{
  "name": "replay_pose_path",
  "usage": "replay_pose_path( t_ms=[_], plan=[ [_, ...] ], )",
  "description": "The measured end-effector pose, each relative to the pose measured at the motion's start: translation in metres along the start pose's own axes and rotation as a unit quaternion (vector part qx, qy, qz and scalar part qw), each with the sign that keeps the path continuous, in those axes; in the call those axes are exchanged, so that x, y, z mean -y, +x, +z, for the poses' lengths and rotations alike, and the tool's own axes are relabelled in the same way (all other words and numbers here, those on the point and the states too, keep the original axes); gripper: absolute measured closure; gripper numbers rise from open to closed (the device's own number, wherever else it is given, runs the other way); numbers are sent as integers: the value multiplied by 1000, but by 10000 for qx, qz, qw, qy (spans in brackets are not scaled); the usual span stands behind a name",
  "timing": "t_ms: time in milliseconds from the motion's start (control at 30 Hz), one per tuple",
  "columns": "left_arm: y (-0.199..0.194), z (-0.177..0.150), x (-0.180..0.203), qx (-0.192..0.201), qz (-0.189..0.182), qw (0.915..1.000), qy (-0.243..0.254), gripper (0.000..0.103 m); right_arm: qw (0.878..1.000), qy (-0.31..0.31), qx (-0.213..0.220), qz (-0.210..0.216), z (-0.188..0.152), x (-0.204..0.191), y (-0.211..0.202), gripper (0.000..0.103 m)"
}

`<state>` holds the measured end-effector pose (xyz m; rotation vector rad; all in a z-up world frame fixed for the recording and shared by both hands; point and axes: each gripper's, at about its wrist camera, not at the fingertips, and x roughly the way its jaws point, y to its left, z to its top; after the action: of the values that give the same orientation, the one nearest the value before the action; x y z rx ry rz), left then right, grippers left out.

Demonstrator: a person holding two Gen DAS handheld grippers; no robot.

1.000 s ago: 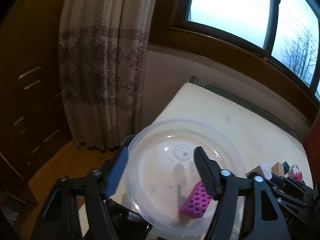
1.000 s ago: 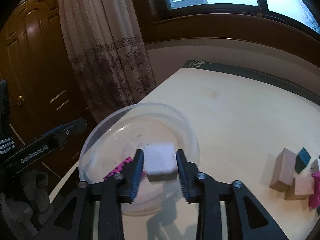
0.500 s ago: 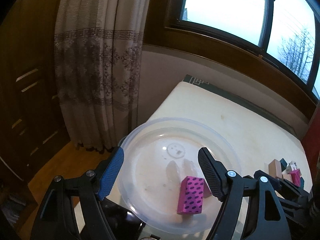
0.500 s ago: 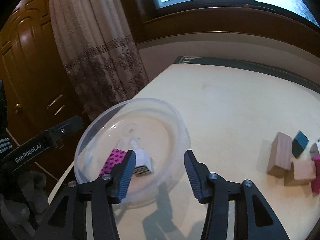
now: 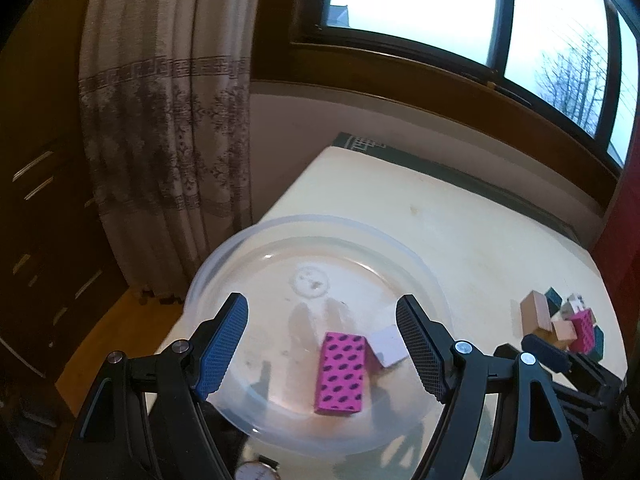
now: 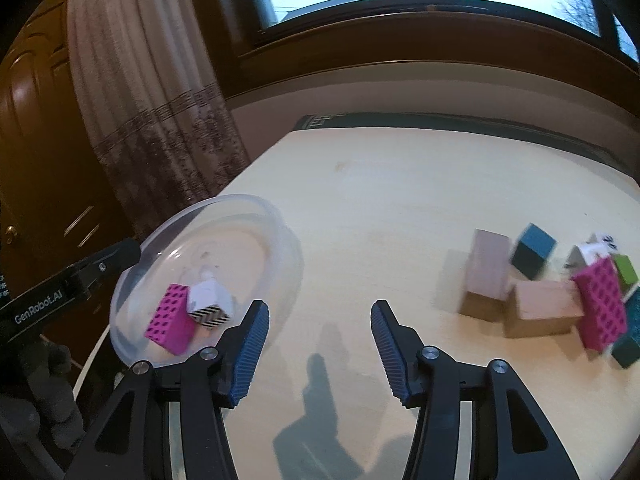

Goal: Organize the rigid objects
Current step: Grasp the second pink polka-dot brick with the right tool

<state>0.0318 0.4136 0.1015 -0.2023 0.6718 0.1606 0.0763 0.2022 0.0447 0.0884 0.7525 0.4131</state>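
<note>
1. At the left corner of the cream-coloured tabletop (image 6: 360, 184) sits a clear, round plastic bowl (image 5: 256, 248), its edge overhanging the table corner.
2. Inside the bowl lie two pieces: a magenta rectangular block with dark oval spots (image 5: 341, 372), flat on the bowl floor, and a white cube with a black zigzag-patterned face (image 6: 209, 299), touching the magenta block's side.
3. The left gripper (image 5: 322, 348) hovers over the bowl, its blue-padded fingers (image 5: 222, 344) spread wide apart and holding nothing.
4. The right gripper (image 6: 316, 354) is above bare tabletop just right of the bowl, its fingers likewise spread apart and empty.
5. Well apart from the bowl, toward the right of the table, a cluster of loose blocks rests: two plain wooden blocks (image 6: 488, 276), a teal cube (image 6: 534, 250), a second magenta spotted block (image 6: 602, 310) leaning on its neighbours, a green piece (image 6: 626, 270) and a white patterned piece (image 6: 596, 246).
6. A patterned beige curtain (image 5: 168, 120) hangs behind the bowl beside a dark-framed window (image 5: 420, 12).
</note>
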Motion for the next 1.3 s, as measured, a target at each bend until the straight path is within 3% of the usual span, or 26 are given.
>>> replay_pose_path(
  t_ms=[400, 833, 1300],
  plan=[
    [7, -7, 41, -225, -268, 9988, 354, 25, 9976, 319, 213, -585, -11, 55, -29, 47],
    [17, -14, 88, -464, -563, 9943, 777, 25, 9871, 768, 398, -1347, -23, 134, -57, 47],
    [28, -25, 137, -734, -781, 9873, 1171, 25, 9877, 541, 254, -1445, -16, 159, -45, 47]
  ],
)
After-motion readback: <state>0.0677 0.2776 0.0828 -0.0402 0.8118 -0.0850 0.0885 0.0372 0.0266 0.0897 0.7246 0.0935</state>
